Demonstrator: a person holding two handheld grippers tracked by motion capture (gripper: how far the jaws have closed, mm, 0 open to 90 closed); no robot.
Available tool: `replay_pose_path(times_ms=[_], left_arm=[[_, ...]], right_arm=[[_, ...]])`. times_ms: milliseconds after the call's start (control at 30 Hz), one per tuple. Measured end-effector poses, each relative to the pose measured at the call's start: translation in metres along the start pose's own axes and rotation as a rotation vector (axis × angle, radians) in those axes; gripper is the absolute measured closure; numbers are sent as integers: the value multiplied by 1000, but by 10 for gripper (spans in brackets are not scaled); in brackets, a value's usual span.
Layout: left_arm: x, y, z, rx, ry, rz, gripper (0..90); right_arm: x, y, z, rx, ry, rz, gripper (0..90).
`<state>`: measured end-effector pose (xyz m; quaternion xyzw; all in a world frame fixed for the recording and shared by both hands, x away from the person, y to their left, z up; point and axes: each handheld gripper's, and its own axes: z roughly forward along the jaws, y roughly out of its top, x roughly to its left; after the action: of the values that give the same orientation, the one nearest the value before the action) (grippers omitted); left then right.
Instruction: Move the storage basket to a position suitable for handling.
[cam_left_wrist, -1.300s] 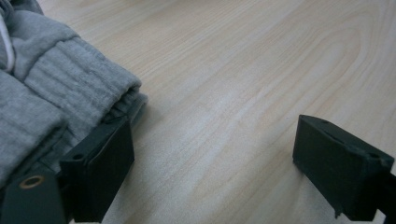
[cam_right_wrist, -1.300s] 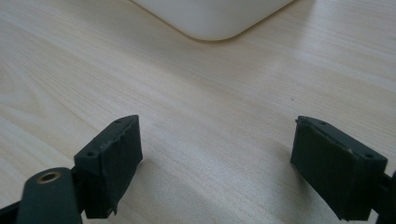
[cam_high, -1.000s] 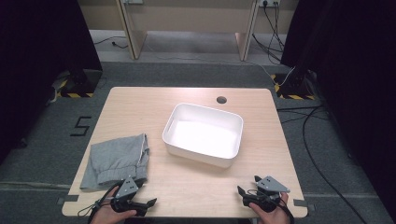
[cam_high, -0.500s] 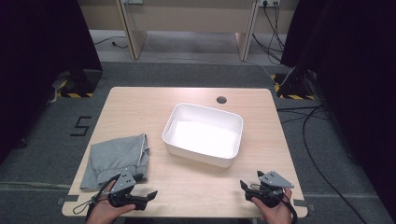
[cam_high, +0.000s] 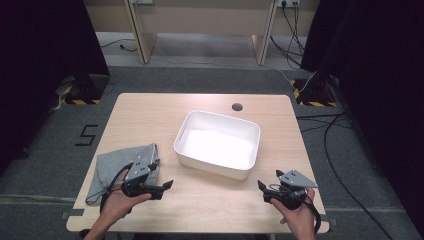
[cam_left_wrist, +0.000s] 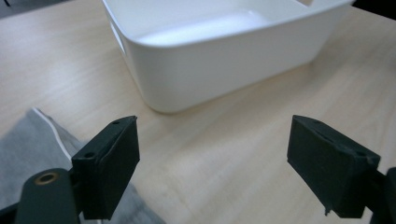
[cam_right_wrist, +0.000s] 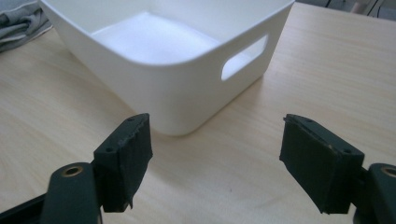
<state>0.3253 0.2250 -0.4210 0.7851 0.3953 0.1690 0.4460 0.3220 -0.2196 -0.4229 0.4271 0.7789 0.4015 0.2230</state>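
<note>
- We had the table bare under both tools, and neither one carried anything; we judged ourselves at the opening step, the approach, with no grasp made yet.
- The white bin stood empty ahead of both grippers, between them and a little farther off, its near corner just beyond the jaw tips in each gripper view, apart from them.
- The grey cloth lay crumpled directly under and behind our left gripper; in the left gripper view its edge sat just below the left-hand jaw, and we could not tell whether the jaw touched it.
- Our left gripper was released, its jaws spread wide with bare wood between them, pointing past the cloth toward the bin.
- Our right gripper was likewise released and empty, held low over the table's near edge, well apart from the cloth.
- We judged the next move to call for turning the left gripper back and down onto a fold of the cloth, closing on it, then lifting it forward over the bin's rim; a thin pinch could let the fabric slide out.
</note>
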Motion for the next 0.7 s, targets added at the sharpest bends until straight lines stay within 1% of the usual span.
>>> replay_pose_path(times_ms=[33, 100, 133, 167, 233, 300, 400, 467, 533, 600, 700], left_arm=[[2, 4, 2, -1, 0, 2, 179], [6, 11, 5, -12, 8, -2, 180], [9, 14, 6, -14, 11, 3, 193], [11, 16, 7, -15, 14, 0, 226], [17, 22, 9, -27, 23, -17, 237], [21, 26, 10, -29, 26, -36, 243], [25, 34, 14, -41, 20, -58, 262], [28, 38, 19, -37, 18, -66, 275], [29, 41, 25, -30, 11, -68, 284], [29, 45, 31, -23, 7, -70, 292], [28, 50, 38, -17, 8, -56, 310]], right_arm=[[0, 4, 1, -7, -6, -3, 260], [-2, 11, 1, -20, -1, -15, 267], [-2, 15, 2, -23, 5, -4, 275], [-2, 18, 4, -27, 3, -3, 279], [-5, 24, 6, -35, 8, -12, 301], [-6, 27, 7, -30, 12, -13, 306], [-7, 32, 9, -39, 10, -22, 318], [-8, 36, 11, -43, 11, -12, 323], [-8, 39, 13, -44, 9, -14, 324], [-9, 42, 16, -44, 16, -7, 326], [-9, 47, 22, -41, 24, -6, 330]])
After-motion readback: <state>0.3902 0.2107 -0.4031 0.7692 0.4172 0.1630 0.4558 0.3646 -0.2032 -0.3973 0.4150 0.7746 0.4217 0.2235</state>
